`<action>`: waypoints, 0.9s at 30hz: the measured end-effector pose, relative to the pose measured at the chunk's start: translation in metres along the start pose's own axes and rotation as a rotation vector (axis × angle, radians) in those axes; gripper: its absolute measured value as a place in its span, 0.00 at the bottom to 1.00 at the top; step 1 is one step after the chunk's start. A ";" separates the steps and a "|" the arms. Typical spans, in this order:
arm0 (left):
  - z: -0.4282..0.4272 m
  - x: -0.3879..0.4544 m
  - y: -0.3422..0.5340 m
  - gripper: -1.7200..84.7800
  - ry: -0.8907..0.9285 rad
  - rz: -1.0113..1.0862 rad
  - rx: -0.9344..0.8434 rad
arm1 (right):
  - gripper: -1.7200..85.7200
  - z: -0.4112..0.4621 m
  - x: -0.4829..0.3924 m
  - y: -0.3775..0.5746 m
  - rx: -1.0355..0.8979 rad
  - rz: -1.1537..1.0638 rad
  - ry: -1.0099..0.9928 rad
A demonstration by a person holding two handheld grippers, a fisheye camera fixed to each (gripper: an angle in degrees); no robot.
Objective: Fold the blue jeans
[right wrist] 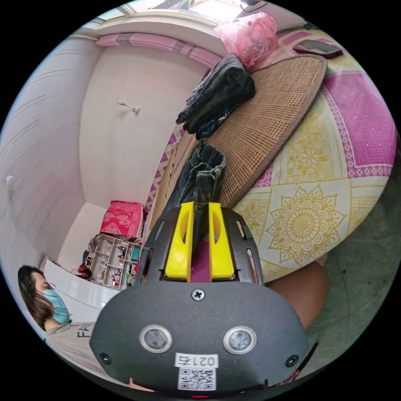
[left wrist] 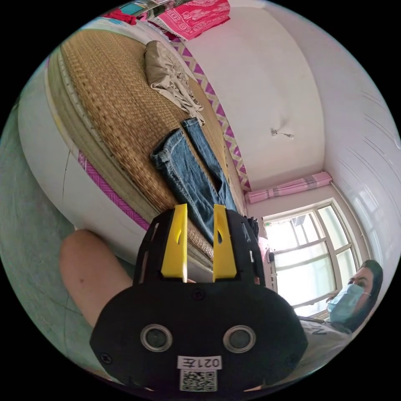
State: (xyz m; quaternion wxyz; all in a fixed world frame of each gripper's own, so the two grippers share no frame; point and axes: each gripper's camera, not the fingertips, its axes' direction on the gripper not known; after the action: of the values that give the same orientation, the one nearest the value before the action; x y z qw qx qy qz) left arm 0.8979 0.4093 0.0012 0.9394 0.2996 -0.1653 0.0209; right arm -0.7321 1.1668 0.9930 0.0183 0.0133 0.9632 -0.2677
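The heavy, limp blue denim jeans [left wrist: 196, 175] are being pinched at the hem by the right gripper [right wrist: 200, 232]; the left gripper [left wrist: 199, 238] is being held open, empty.

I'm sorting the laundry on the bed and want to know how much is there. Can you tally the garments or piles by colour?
Blue: 1, the blue jeans lying on the woven mat
Beige: 1, the crumpled beige garment
Dark: 1, the folded dark pile
Total: 3
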 end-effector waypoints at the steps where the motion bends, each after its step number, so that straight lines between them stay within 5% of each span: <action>1: 0.001 -0.001 0.000 0.13 -0.020 -0.011 -0.006 | 0.09 0.002 0.002 0.002 -0.003 -0.006 0.002; 17: 0.071 -0.003 -0.037 0.01 -0.085 -0.088 -0.019 | 0.07 0.053 0.041 0.017 -0.064 -0.004 0.027; 27: 0.107 0.088 -0.098 0.01 -0.191 0.138 -0.156 | 0.04 0.084 0.037 -0.008 -0.129 0.015 -0.090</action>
State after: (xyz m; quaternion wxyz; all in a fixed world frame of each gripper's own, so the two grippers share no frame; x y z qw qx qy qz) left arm 0.9624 0.2627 0.0565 0.9363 0.2141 -0.2750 0.0438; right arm -0.7672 1.1168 0.9240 0.0644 0.0074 0.9765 -0.2054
